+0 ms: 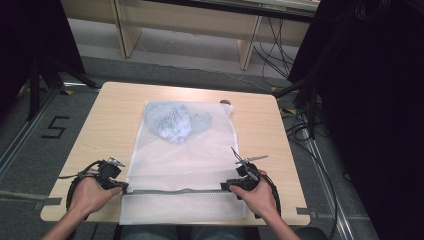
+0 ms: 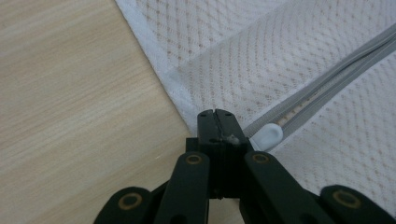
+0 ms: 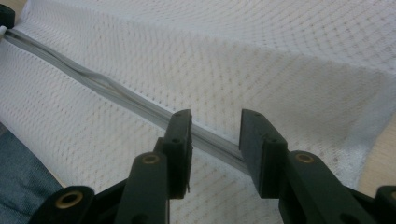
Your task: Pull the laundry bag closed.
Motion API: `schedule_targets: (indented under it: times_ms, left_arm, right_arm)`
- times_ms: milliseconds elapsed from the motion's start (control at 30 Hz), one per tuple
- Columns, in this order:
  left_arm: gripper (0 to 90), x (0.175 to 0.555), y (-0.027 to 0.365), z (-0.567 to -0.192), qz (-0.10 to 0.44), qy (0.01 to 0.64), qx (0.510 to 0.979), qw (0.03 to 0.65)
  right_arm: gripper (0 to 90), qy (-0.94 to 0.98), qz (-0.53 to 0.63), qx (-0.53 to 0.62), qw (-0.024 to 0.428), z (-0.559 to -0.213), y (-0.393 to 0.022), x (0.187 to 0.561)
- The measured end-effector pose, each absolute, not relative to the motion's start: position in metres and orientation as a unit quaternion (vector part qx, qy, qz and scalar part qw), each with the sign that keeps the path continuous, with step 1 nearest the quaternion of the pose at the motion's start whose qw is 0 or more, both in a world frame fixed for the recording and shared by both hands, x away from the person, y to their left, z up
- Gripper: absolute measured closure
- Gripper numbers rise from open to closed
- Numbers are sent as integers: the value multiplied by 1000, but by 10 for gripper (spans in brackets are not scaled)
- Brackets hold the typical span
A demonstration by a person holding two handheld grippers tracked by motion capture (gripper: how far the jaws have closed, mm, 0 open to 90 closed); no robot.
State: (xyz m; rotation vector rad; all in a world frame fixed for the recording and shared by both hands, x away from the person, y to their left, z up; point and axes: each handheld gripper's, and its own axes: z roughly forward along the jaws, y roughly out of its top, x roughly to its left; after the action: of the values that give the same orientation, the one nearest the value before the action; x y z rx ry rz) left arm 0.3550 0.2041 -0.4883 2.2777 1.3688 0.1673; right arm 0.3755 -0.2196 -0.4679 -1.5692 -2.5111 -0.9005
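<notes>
White mesh laundry bag [image 1: 187, 155] is lying flat on the wooden bench [image 1: 110, 120], its grey zipper [image 1: 175, 191] running left to right across the lower frame.
At the zipper's left end the left gripper [image 2: 217, 122] is sitting closed beside the white zipper pull [image 2: 270, 136]; whether it is pinching fabric I cannot tell. At the right end the right gripper [image 3: 215, 140] is hovering open, jaws straddling the zipper line. The left gripper is nearer the pull.
</notes>
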Motion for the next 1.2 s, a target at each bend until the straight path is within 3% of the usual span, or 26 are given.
schedule_targets:
  times_ms: [333, 667, 800, 1200]
  left_arm:
    - [900, 357, 199, -490, 63, 496, 837, 224]
    - [900, 358, 202, -490, 56, 498, 835, 226]
    - [900, 358, 200, -490, 60, 503, 832, 224]
    - [900, 362, 203, -490, 65, 508, 831, 218]
  right_arm:
    - [676, -815, -312, -487, 39, -461, -193, 375]
    - [761, -835, -323, -430, 117, -458, -103, 385]
    - [776, -847, -328, -399, 123, -467, -77, 391]
    - [754, -856, -326, -375, 142, -480, -36, 390]
